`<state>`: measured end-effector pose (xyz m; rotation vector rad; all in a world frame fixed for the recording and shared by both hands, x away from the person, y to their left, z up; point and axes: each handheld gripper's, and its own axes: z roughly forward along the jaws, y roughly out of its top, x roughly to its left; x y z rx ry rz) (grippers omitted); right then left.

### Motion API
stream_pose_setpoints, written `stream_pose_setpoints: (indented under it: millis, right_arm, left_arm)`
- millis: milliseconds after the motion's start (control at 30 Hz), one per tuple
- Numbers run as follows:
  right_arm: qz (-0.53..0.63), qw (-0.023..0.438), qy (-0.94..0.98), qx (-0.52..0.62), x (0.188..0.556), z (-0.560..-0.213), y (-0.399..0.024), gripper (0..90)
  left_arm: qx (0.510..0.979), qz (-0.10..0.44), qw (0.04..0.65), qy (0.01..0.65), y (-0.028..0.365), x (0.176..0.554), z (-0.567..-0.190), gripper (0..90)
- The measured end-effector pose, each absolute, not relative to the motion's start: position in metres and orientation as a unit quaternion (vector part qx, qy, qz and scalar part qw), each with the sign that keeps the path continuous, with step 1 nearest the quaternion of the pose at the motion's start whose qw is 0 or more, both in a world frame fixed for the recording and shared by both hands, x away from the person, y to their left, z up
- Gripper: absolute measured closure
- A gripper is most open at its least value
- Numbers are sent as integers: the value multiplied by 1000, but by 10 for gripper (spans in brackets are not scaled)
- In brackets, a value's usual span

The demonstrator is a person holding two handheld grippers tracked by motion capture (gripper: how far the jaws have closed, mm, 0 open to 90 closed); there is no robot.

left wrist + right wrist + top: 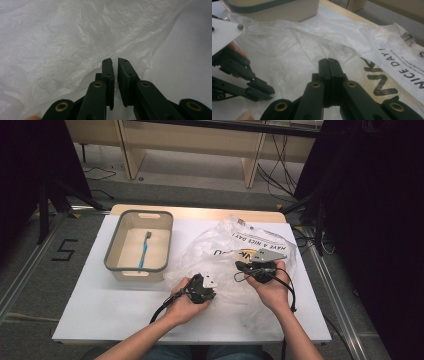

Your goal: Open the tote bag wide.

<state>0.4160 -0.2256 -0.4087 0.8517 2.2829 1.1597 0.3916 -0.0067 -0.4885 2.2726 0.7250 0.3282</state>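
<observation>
Above the table [90, 310], the toothbrush [145, 251] lies in a basin [112, 257]; closer views show the right claw [328, 60] pinching the plastic bag [294, 50] and the left claw [114, 60] nearly clenched, its grip on film unclear.

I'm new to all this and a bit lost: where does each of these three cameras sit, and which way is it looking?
High view: fixed above the person's side, looking forward and down on the white table; both forearms, left gripper and right gripper show.
Left gripper view: rides the left gripper, looking along its nearly closed jaws at the plastic bag.
Right gripper view: rides the right gripper, jaws shut on a fold of bag, facing the tub; the left gripper shows at its left.
Shared: all see the bag.
</observation>
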Motion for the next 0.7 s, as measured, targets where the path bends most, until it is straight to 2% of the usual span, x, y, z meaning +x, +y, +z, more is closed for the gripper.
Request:
stream_pose_setpoints:
  millis: [700]
  right_arm:
    - [467, 283, 779, 309, 416, -384, -230, 900]
  left_arm:
    - [880, 129, 360, 283, -7, 391, -489, 832]
